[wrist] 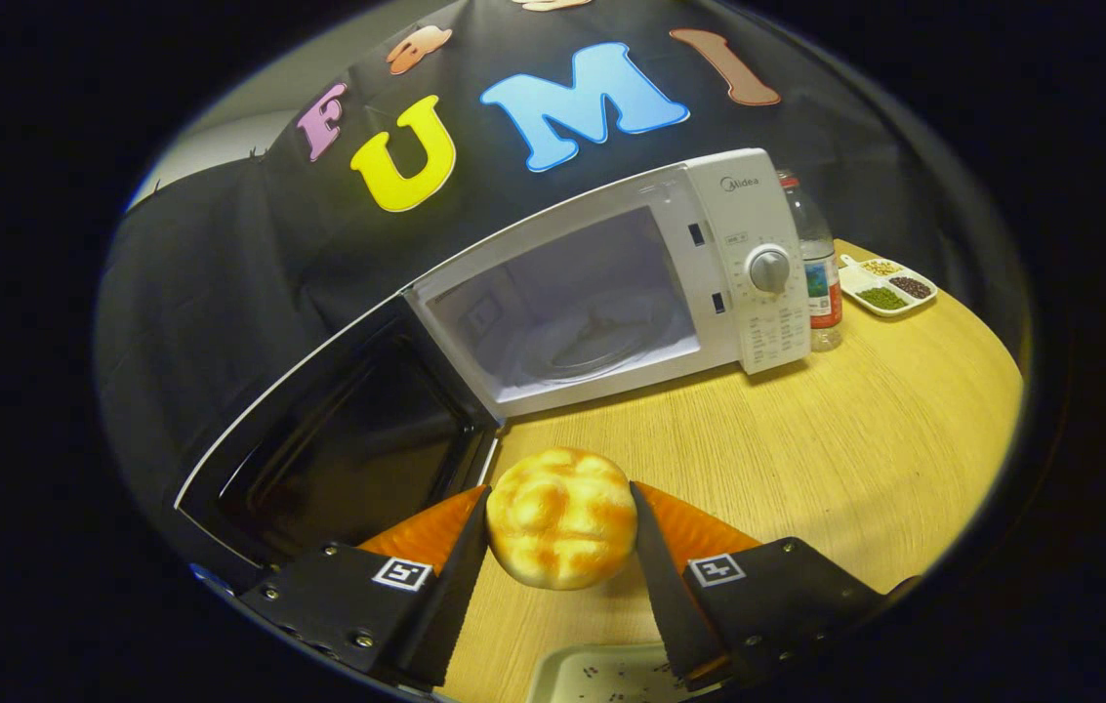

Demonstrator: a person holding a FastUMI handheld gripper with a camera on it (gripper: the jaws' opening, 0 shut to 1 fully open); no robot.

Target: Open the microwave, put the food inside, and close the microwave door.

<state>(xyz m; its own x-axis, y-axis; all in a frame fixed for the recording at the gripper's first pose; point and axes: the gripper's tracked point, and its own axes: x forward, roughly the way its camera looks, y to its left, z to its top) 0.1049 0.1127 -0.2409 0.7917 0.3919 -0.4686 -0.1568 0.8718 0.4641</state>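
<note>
- Gripper (560,532) has its two fingers (460,561) closed part-way onto a round golden-brown bread bun (560,517); both press on its sides, so the food is held between them, above the light wood-grain bench (806,449).
- White countertop microwave (611,283) sits beyond the fingers with its dark-windowed door (338,449) swung wide open toward the left; the pale cavity with the glass turntable (601,342) is exposed (opening step looks done).
- Step in hand, as I judge it: carry the bun into the cavity and set it on the turntable.
- To do it well: keep the squeeze steady but light (the bun looks soft and could deform or slip), lift enough to clear the cavity's lower lip, and go in straight through the middle of the opening.
- Keep clear of the open door's edge just left of the bun; a bump there could nudge the door or knock the bun loose.
- Release only once the bun rests on the turntable, roughly centred, then back straight out before going for the door.
- Bystanders: clear plastic bottle with a red label (818,273) just right of the microwave, a white divided dish of beans and seeds (889,285) beyond it, and a pale tray (601,676) below the fingers, none in the path.
</note>
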